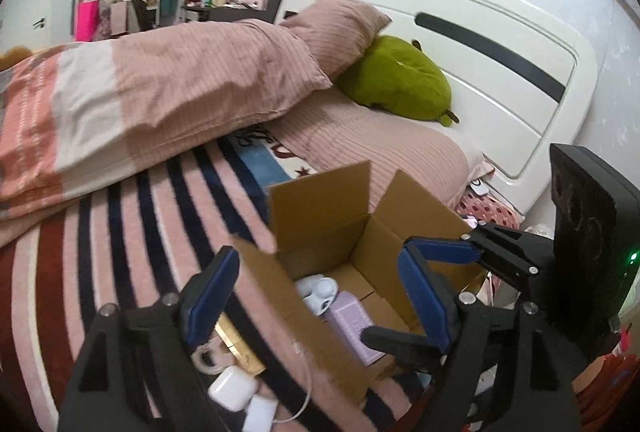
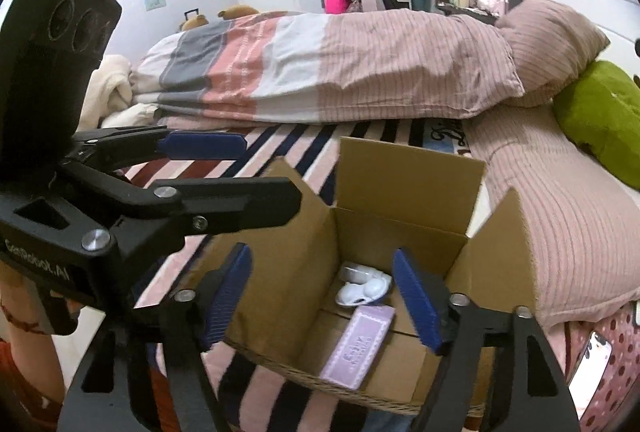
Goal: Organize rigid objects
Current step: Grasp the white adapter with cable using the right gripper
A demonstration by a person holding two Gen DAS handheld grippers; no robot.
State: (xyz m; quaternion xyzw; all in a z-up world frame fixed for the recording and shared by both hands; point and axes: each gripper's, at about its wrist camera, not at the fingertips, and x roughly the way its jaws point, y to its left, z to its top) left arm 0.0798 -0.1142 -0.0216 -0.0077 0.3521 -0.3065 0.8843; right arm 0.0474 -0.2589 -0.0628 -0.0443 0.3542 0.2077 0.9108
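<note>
Closest to the left gripper, on the striped blanket just outside the cardboard box, lie a white earbud case, a white charger block touching it, and a thin white cable looping beside them. That gripper hangs over the near box flap with its blue pads spread wide and nothing between them. The right gripper is likewise wide open and empty, poised above the open box. Down on the box floor rest a lavender rectangular case and, just behind it toward the back wall, a white rounded gadget; the two look nearly touching. The box flaps stand up all round. Beyond the box, a pink striped duvet is heaped across the bed, with a pink pillow and a green plush against the white headboard. A phone lies at the bed's edge to the right.
</note>
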